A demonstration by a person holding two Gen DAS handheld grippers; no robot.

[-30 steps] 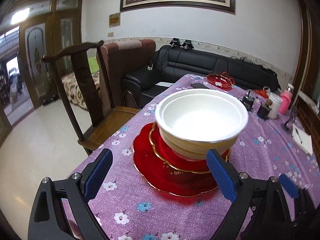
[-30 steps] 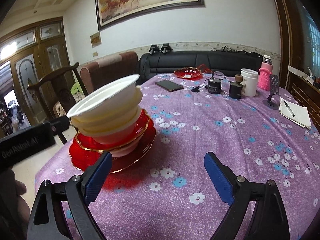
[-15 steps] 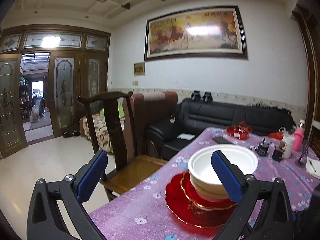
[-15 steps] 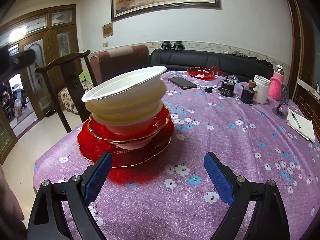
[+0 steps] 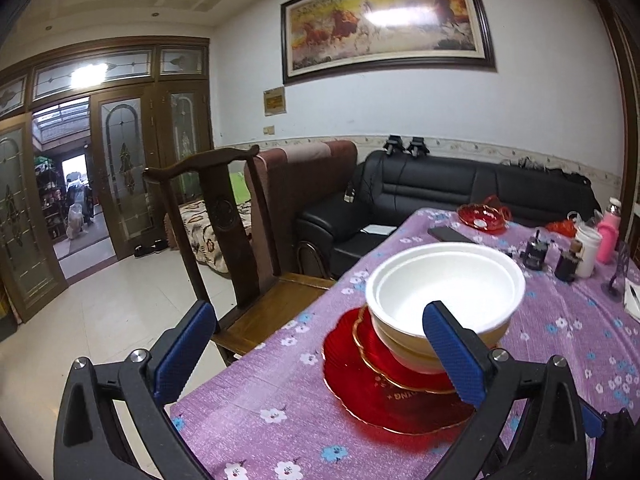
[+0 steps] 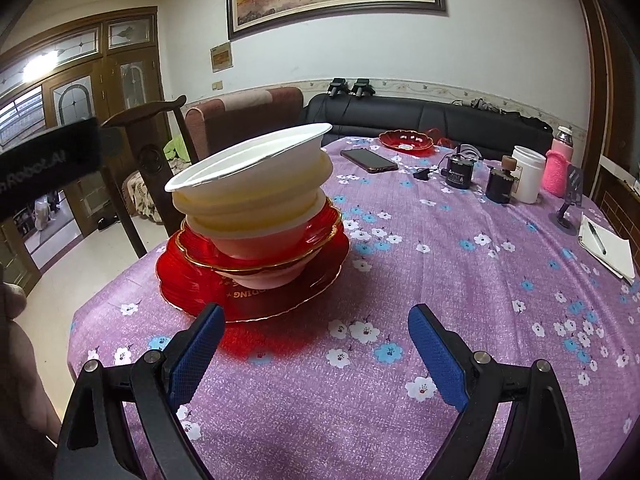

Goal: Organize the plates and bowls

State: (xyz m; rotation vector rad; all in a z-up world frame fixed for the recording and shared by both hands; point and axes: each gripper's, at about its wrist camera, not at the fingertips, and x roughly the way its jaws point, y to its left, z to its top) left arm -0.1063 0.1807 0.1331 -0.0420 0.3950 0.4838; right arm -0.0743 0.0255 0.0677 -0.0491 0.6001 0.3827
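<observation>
A stack of white and cream bowls (image 6: 256,184) sits tilted on a small gold-rimmed red plate (image 6: 320,232), which rests on a large red plate (image 6: 192,280) near the table corner. The stack also shows in the left wrist view, with the white top bowl (image 5: 444,284) above the large red plate (image 5: 360,384). My left gripper (image 5: 320,356) is open and empty, held above and short of the stack. My right gripper (image 6: 316,356) is open and empty, just in front of the large plate. Another small red plate (image 6: 406,139) lies at the table's far end.
The purple flowered tablecloth (image 6: 440,264) covers the table. A phone (image 6: 369,159), dark jars (image 6: 500,184), a white cup (image 6: 529,174), a pink bottle (image 6: 558,164) and a notepad (image 6: 608,246) lie far right. A wooden chair (image 5: 240,248) stands left of the table; a black sofa (image 5: 440,188) behind.
My left gripper rose and tilted up away from the stack, then came a little nearer and lower. My right gripper drew slightly closer to the large plate. The stack has not moved.
</observation>
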